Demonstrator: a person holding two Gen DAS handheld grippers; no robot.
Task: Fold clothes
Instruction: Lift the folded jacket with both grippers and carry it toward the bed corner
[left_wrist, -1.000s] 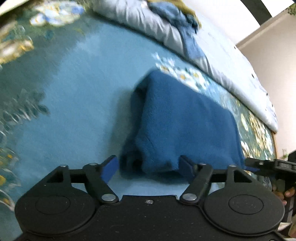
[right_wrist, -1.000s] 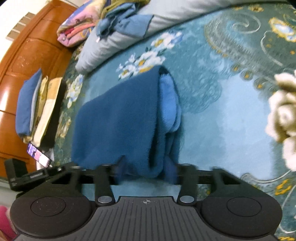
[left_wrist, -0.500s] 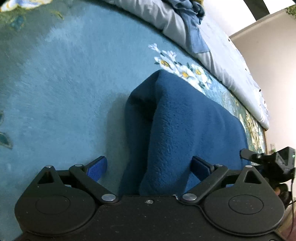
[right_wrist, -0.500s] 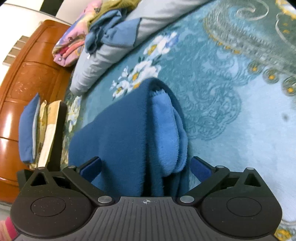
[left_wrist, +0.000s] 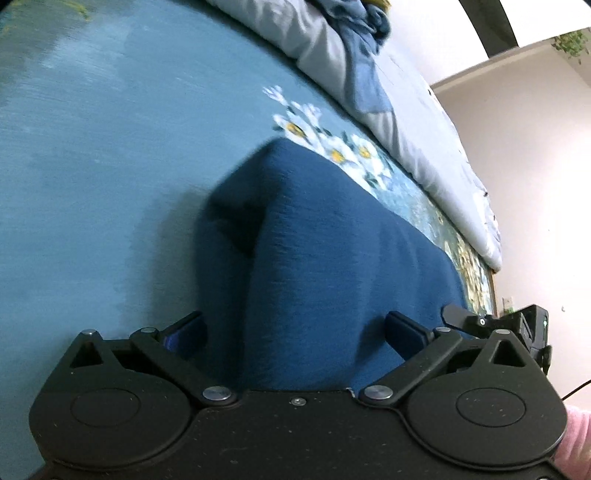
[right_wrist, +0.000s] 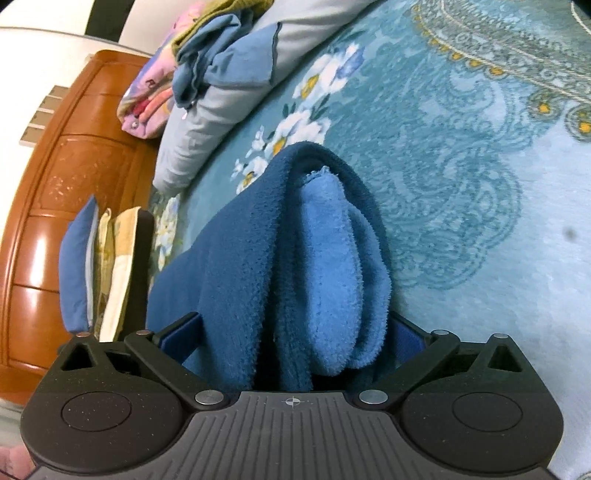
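Blanket (right_wrist: 461, 155), floral, under fleece (right_wrist: 258, 258)

A folded dark blue fleece garment (left_wrist: 325, 266) is lying on a teal floral carpet (left_wrist: 92, 147), sitting between the left gripper's (left_wrist: 291, 328) wide-spread jaws, which have just been opening.

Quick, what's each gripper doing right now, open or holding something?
Left gripper: open, blue fleece garment between its jaws, not gripped.
Right gripper: open, same.

Near edge of folded blue fleece garment (right_wrist: 258, 266) hidden behind both gripper bodies. Right gripper (left_wrist: 495, 325) mostly cut off behind the left one's linkage. Clothes pile (left_wrist: 364, 16) cropped by top edge. Carpet (left_wrist: 92, 147) motion-blurred in left view.
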